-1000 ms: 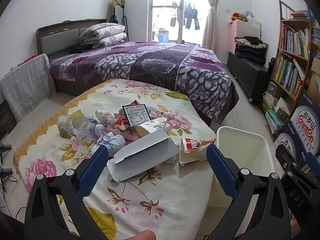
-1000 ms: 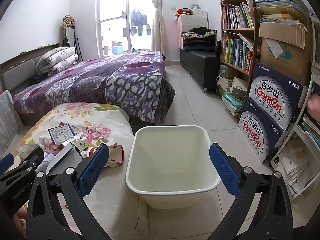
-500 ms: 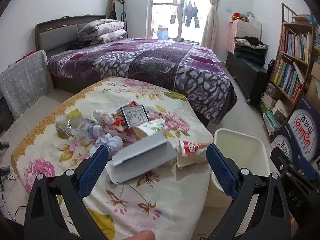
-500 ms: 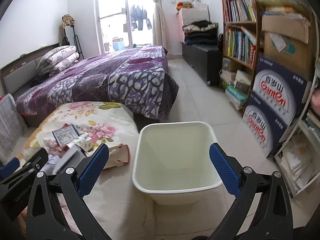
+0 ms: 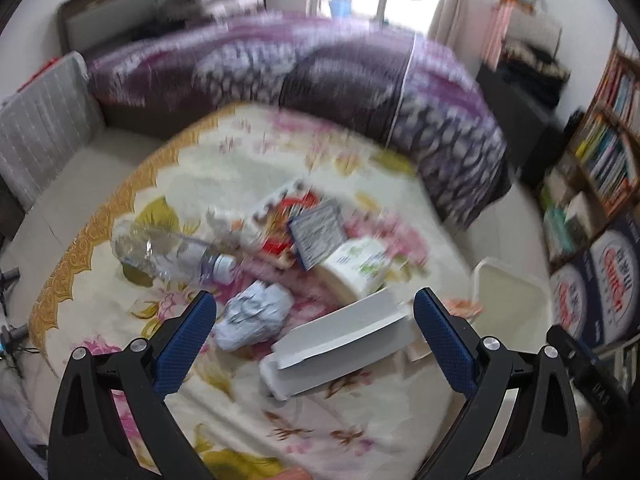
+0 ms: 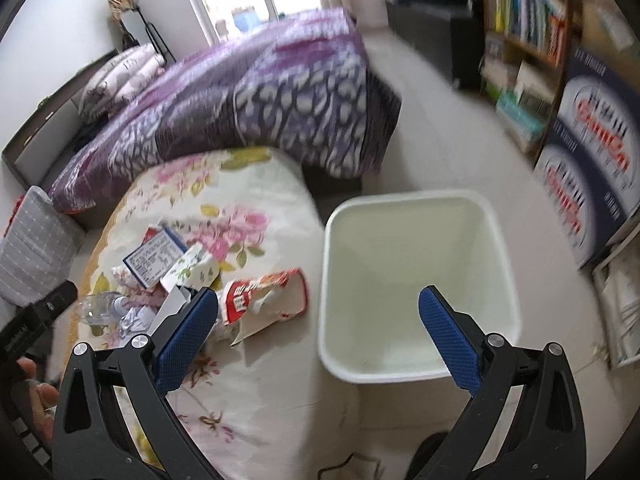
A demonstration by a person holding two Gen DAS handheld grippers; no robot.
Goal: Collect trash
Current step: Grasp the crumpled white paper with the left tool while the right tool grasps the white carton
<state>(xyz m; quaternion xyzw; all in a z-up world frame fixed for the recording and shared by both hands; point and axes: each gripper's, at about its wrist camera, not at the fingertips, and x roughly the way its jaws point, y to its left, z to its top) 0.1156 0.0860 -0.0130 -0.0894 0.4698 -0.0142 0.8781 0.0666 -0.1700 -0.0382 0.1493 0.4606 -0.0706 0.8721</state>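
Note:
A pile of trash lies on the floral cloth: a clear plastic bottle, a crumpled paper ball, an open white box, a white carton, a blue-edged label card and a red-and-white wrapper. My left gripper is open and empty just above the paper ball and white box. My right gripper is open and empty, over the near rim of the white bin, which stands empty on the floor right of the cloth.
A bed with a purple quilt lies behind the cloth. A bookshelf and blue printed cartons stand on the right. A grey checked cushion is at the left. Tiled floor runs between bed and shelf.
Both views have tilted down and moved closer. My left gripper has come nearer over the trash pile. My right gripper has swung left toward the cloth's edge. Both stay open.

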